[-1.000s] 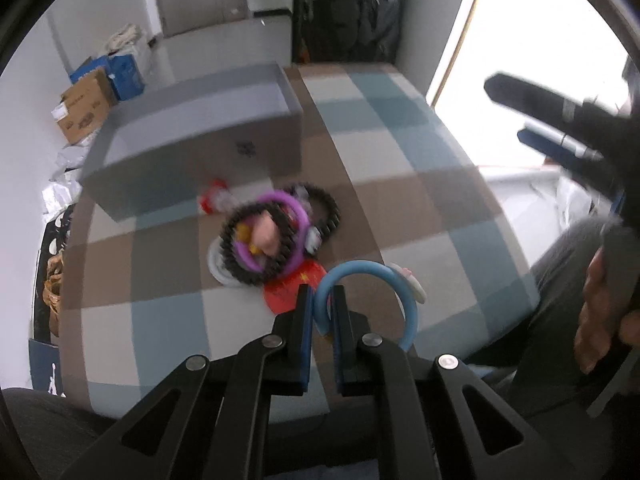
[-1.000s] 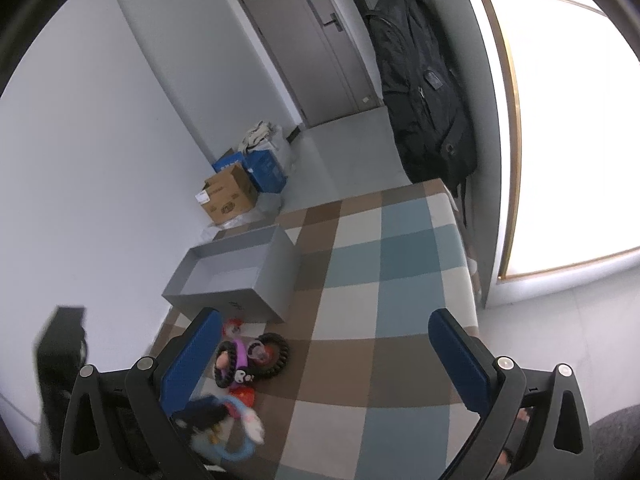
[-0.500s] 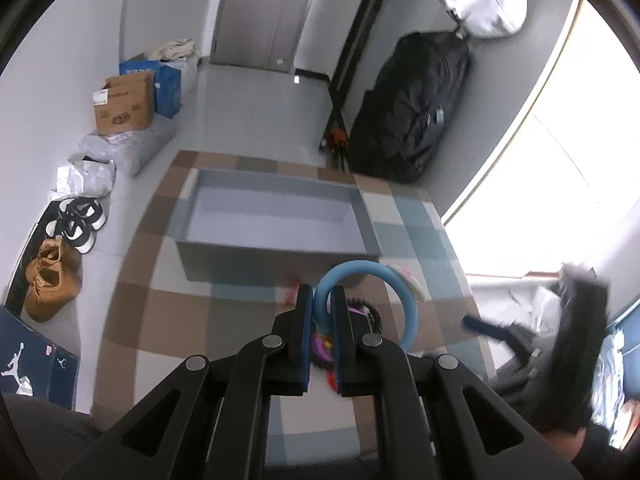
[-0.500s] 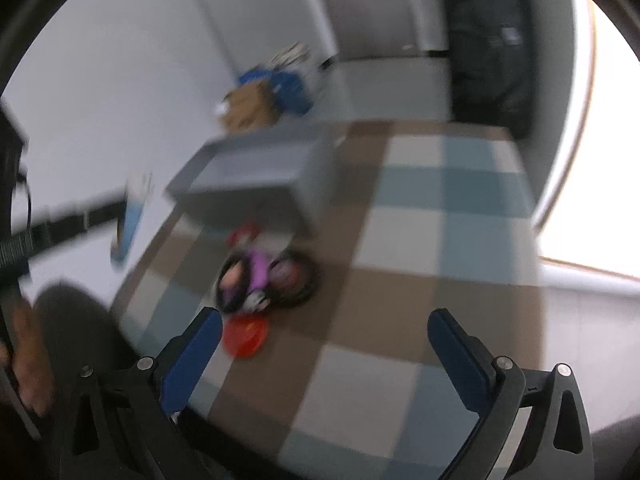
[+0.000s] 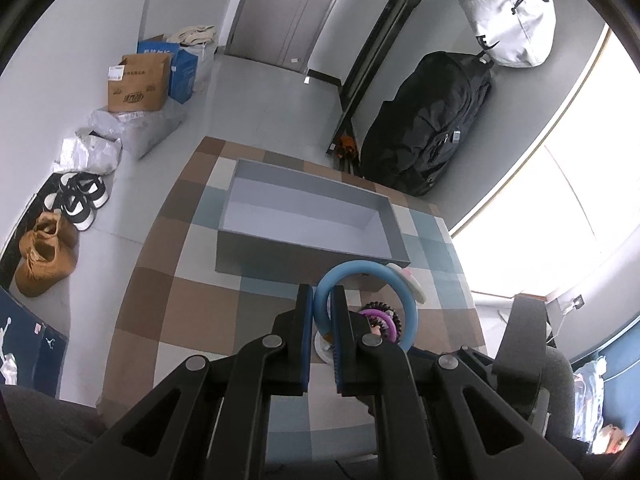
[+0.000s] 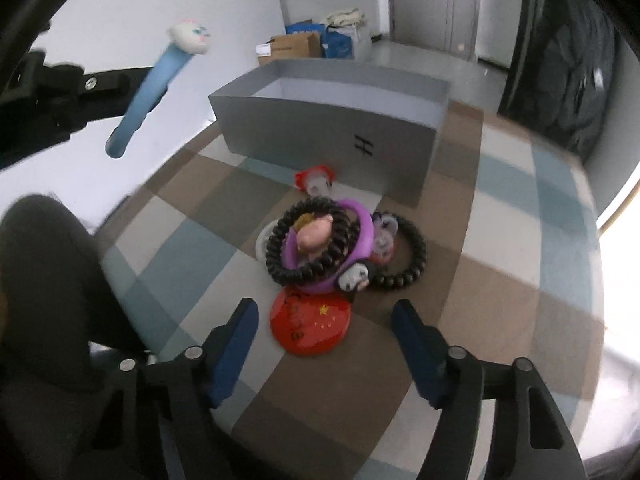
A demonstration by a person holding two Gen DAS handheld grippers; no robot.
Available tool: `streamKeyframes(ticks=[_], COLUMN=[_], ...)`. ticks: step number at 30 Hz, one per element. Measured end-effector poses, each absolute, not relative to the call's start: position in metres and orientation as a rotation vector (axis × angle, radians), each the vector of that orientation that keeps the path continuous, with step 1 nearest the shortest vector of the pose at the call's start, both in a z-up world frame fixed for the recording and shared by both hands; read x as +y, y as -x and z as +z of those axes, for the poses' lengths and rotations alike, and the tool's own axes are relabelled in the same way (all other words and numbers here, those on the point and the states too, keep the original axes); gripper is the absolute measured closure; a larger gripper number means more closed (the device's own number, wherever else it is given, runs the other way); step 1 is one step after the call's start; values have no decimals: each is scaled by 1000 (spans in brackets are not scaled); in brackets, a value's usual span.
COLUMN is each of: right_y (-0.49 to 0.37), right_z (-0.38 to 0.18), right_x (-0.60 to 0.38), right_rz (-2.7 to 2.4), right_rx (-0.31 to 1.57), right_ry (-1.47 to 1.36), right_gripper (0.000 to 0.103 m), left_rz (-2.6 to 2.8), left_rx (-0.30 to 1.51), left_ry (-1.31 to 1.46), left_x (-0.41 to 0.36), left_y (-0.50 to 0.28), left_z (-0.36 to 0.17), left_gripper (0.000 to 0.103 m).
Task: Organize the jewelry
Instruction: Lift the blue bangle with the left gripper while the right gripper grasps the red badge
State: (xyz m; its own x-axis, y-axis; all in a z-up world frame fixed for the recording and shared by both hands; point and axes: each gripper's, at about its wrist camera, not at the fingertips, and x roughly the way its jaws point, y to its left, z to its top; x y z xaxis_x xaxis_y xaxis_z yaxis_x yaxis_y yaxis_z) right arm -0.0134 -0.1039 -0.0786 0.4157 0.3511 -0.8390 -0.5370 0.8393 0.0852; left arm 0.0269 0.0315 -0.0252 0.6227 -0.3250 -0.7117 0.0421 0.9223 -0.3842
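Left wrist view: the blue bracelet (image 5: 366,300) stands upright as an open ring, pinched at its left side by the left gripper (image 5: 322,320), whose fingers are clamped tight on the band. A white cartoon charm (image 5: 406,280) sits on its upper right. It hangs in the air over the checked tabletop (image 5: 180,300), just short of the grey box (image 5: 308,216). The right wrist view catches the bracelet (image 6: 150,88) edge-on, a slanted blue bar with the charm (image 6: 190,36) at the top. Only there does the pile show clearly: black bead bracelets (image 6: 312,244), a purple ring (image 6: 360,240), a red disc (image 6: 310,324). The right gripper (image 6: 324,334) hovers over the disc, fingers spread wide, holding nothing.
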Motion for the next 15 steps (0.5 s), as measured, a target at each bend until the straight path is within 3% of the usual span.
streamKeyframes(ticks=[5,11,12,15], right_y=[17,23,24,21], right_z=[-79,-77,-74,-69], right_x=[-96,-99,-101,-112], right_rz=[553,579,575,575], right_rx=[973,988,979,992], right_ry=[259,265,259,221], right_gripper=[60,65,77,97], left_rz=[-220,-220,-220,-217], left_rx=[891,901,901,903], left_ry=[361,372,372,366], left_x=[34,35,35,33], left_y=[-29,-28,-28,-27], left_z=[-29,-31,-30,-30], left_gripper=[99,99,99,99])
